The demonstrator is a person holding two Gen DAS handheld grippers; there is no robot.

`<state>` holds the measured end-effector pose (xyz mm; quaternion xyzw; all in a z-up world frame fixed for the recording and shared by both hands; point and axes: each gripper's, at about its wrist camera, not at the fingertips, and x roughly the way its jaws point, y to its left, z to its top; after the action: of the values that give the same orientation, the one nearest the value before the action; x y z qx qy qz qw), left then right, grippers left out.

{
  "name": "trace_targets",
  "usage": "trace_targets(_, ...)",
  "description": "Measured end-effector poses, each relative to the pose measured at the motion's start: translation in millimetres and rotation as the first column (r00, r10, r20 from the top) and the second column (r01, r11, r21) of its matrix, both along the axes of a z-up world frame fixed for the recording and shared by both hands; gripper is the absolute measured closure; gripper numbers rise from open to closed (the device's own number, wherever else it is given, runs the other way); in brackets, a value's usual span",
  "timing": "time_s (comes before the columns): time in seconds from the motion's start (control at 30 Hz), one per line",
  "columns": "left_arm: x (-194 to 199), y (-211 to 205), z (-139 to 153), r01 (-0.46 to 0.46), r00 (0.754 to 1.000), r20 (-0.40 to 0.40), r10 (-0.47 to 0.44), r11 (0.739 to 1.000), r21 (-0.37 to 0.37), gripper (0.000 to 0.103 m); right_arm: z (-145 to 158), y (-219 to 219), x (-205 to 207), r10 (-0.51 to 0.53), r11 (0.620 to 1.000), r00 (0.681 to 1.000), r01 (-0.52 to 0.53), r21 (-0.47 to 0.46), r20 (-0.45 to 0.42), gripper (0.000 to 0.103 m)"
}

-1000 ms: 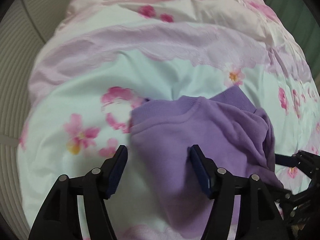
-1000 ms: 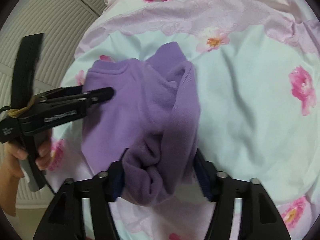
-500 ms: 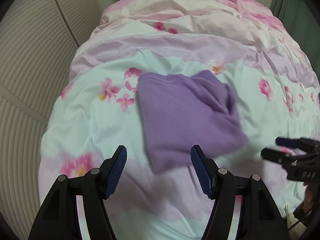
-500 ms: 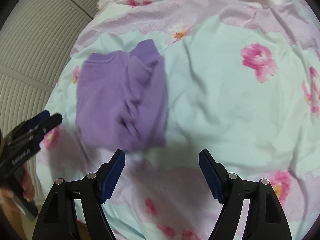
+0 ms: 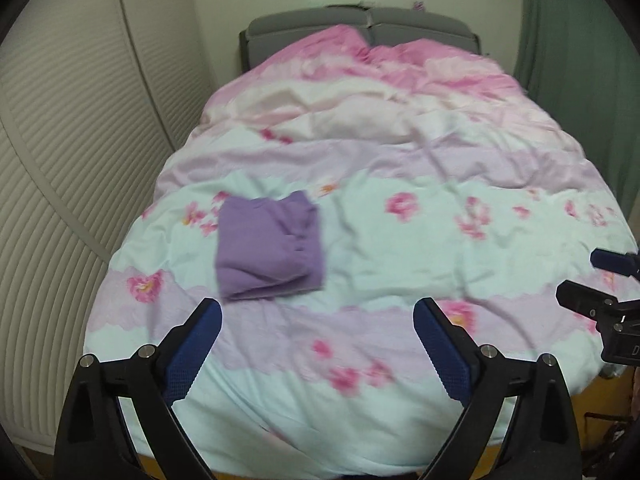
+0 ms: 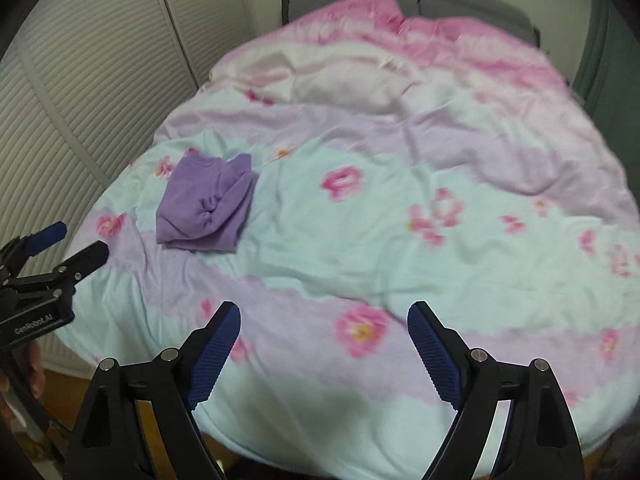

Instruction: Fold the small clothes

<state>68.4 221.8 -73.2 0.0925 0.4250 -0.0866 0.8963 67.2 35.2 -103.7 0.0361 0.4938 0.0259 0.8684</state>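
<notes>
Flowered bedding [image 5: 400, 248] covers the bed, with slatted doors along one side and a grey headboard [image 5: 360, 28] at the far end. On the bed lies a purple top [image 5: 268, 248], folded into a rough square with one edge bunched. That fold looks finished; the next move would be tidying the bunched edge or fetching another garment. Left gripper [image 5: 317, 344] and right gripper [image 6: 324, 344] hang well apart from the top, jaws just opened wide, with nothing between them.
</notes>
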Motion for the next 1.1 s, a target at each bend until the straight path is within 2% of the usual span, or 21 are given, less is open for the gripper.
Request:
trace_targets(0.13, -48, -42, 22, 0.024, 0.999, 0.042, -0.024, 1.000, -0.005, 0.003, 37, -38, -60, -0.005, 0.999, 0.998, 0.007, -0.031, 0.061, 0.016)
trace_targets(0.3, -102, -84, 44, 0.044, 0.997, 0.072, -0.041, 0.999, -0.030, 0.000, 68, -79, -122, -0.029, 0.999, 0.993, 0.034, -0.041, 0.114, 0.016)
trace_targets(0.47, -144, -114, 64, 0.062, 0.995, 0.080, -0.056, 0.996, -0.066, 0.000, 89, -113, -174, -0.063, 0.996, 0.986, 0.071, -0.048, 0.152, 0.016)
trace_targets(0.63, -174, -137, 80, 0.095, 0.992, 0.091, -0.089, 0.993, -0.070, 0.000, 102, -142, -216, -0.111, 0.992, 0.978, 0.118, -0.035, 0.175, 0.016)
trace_targets(0.87, -199, -150, 97, 0.107, 0.988, 0.121, -0.097, 0.991, -0.084, 0.000, 115, -160, -247, -0.154, 0.987, 0.967, 0.161, -0.018, 0.204, 0.016)
trace_targets(1.1, -206, -150, 103, 0.113, 0.987, 0.122, -0.101, 0.989, -0.096, 0.000, 121, -163, -264, -0.171, 0.984, 0.959, 0.178, -0.014, 0.226, 0.016)
